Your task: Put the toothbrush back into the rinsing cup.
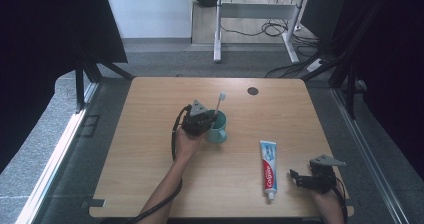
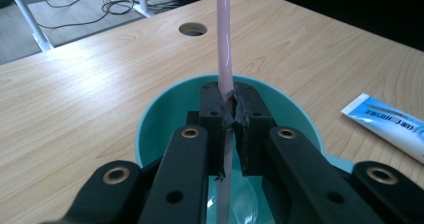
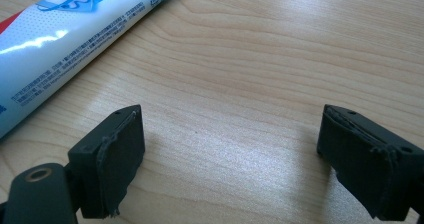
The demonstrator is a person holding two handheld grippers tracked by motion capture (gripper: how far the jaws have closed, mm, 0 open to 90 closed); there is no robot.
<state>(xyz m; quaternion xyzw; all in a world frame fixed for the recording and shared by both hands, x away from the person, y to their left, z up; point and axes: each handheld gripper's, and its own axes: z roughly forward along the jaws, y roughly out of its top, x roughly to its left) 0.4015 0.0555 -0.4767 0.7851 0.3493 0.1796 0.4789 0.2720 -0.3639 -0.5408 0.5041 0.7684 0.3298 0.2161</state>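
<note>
Light wooden rectangular table (image 1: 150, 184) with round dark cable hole (image 1: 253, 91) near far edge. Grey carpeted floor (image 1: 45, 149) around. White wall panel (image 1: 150, 14) beyond. White metal-legged desk frame (image 1: 218, 34) at rear; black cables (image 1: 272, 29) tangled on floor beneath. Black curtains (image 1: 45, 34) on both sides. Even, diffuse light.

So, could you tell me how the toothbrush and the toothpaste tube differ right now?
The toothbrush stands nearly upright in the teal cup; the toothpaste tube lies flat on the table. The left gripper clamps the toothbrush; the open right gripper leaves the tube untouched.
</note>
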